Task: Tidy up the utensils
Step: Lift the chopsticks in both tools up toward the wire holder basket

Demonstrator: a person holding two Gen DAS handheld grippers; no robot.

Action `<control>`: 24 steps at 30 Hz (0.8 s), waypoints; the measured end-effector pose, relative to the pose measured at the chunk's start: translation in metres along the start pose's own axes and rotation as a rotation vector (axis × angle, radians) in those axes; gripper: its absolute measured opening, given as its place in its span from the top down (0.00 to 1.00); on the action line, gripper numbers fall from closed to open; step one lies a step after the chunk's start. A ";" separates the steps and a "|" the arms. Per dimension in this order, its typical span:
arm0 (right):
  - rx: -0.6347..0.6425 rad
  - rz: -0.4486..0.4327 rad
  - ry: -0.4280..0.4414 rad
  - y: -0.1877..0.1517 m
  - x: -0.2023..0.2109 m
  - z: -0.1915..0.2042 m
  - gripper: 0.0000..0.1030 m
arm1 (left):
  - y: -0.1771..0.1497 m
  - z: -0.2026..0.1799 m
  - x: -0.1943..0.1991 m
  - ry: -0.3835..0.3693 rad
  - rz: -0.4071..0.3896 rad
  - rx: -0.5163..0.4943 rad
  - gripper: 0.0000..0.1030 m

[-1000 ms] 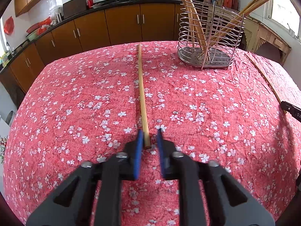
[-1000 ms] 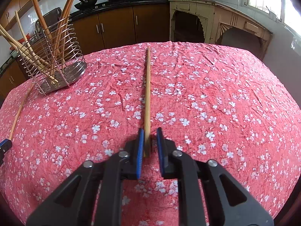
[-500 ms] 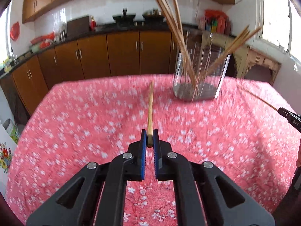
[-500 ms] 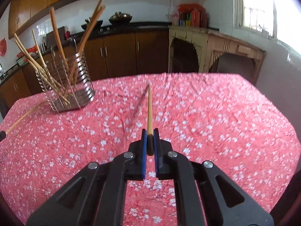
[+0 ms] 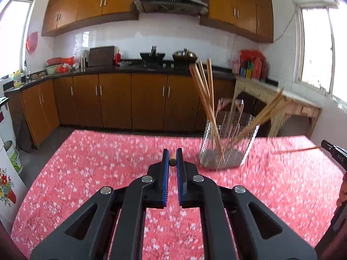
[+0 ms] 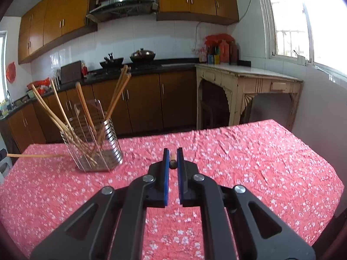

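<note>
Through my left wrist camera, my left gripper (image 5: 172,160) is nearly closed, its blue pads pinching the butt end of a wooden chopstick (image 5: 172,162) that points straight away from me, so I see little more than its round end. It is lifted above the red flowered tablecloth (image 5: 86,173). Ahead and to the right stands the wire holder (image 5: 225,149) on the cloth, with other chopsticks (image 5: 205,91) leaning out of it. At the far right edge the tip of my right gripper (image 5: 334,153) shows, a stick poking from it.

Through my right wrist camera, the right gripper (image 6: 172,159) is likewise almost shut on the end of its own chopstick (image 6: 172,160), held clear of the tablecloth (image 6: 260,173). The holder (image 6: 95,149) sits to the left, sticks (image 6: 84,106) fanned out. Beyond it, at the left edge, the other chopstick (image 6: 32,156) crosses level.
</note>
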State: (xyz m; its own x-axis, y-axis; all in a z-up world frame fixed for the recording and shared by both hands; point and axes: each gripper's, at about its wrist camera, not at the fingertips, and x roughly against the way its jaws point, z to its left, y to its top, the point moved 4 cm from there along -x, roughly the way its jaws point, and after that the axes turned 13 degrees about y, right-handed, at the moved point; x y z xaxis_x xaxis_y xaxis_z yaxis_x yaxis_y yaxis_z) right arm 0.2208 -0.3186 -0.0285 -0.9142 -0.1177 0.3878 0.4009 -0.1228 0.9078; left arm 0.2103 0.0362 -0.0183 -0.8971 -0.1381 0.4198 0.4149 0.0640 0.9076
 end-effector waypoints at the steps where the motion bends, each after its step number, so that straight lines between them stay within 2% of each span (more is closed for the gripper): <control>1: 0.001 -0.022 0.005 0.008 0.004 0.001 0.93 | 0.005 0.000 0.002 0.001 -0.013 0.008 0.94; 11: 0.014 -0.159 0.045 0.060 0.033 0.012 0.93 | 0.054 0.008 0.026 0.005 -0.148 0.054 0.94; 24: 0.012 -0.197 0.105 0.087 0.051 0.021 0.93 | 0.075 -0.001 0.040 -0.039 -0.190 0.054 0.94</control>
State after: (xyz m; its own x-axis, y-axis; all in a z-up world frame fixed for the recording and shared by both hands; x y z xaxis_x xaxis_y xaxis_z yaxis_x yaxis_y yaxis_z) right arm 0.2079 -0.3150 0.0736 -0.9634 -0.1942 0.1850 0.2142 -0.1422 0.9664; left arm 0.2054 0.0345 0.0662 -0.9640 -0.1144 0.2399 0.2300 0.0937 0.9687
